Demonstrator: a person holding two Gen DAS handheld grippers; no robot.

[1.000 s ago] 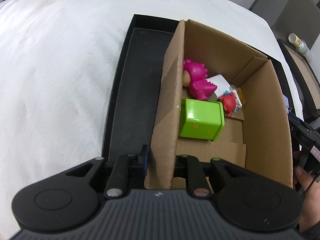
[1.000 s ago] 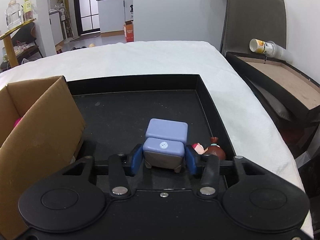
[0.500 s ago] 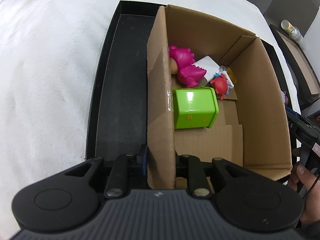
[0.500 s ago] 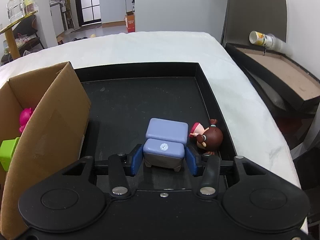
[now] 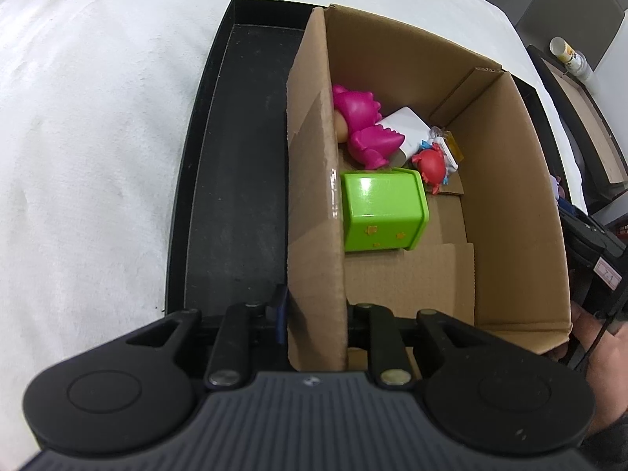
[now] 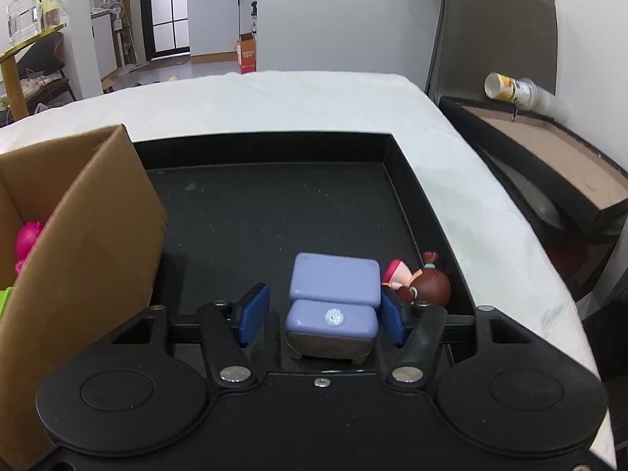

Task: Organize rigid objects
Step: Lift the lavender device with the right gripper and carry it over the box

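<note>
left tool clamped on cardboard box wall, box in black tray holding green cube and pink toy, right tool spread wide around purple toy sofa on tray, doll beside it, no readable text

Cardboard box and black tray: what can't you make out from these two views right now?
- Left wrist view: the cardboard box wall hides part of the pink dinosaur toy and the left gripper's inner pad.
- Same view: items behind the red crab toy are too small to identify.
- Right wrist view: the purple toy sofa and the right gripper hide part of the doll figurine on the black tray.
</note>
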